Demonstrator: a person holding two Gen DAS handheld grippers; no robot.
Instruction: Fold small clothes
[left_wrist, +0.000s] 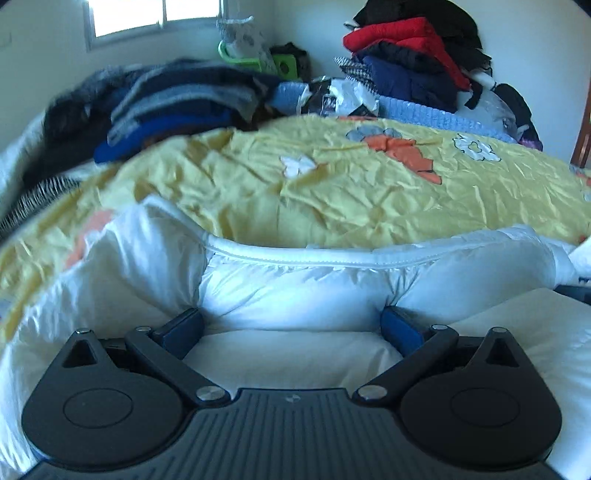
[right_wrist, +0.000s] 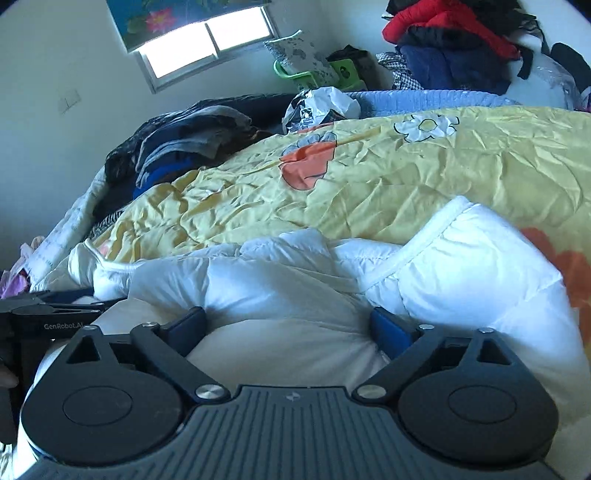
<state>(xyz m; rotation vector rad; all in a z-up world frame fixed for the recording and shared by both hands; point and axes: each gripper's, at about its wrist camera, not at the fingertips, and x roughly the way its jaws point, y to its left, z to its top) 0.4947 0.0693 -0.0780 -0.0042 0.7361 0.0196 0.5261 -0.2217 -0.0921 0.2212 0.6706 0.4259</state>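
Both claws spread wide, L gripper (left_wrist: 291, 325) & R gripper (right_wrist: 288, 325) pressed into white puffy garment (left_wrist: 295, 288) on yellow bedspread (left_wrist: 332, 192).

A crumpled yellow bedspread (left_wrist: 369, 192) with orange and white flower prints covers the bed. Past its far left edge lies a heap of dark blue and grey clothes (left_wrist: 166, 107). Behind the bedspread's far edge runs a light blue knitted blanket (left_wrist: 436, 110), with crinkled black-and-white plastic bags (left_wrist: 340, 96) beside it. On the blanket, at the far right corner, rises a pile of red, navy and black garments (left_wrist: 410, 48). A window (right_wrist: 207, 44) is set in the wall beyond the bedspread, with a green plastic item (right_wrist: 306, 75) near it in the corner.
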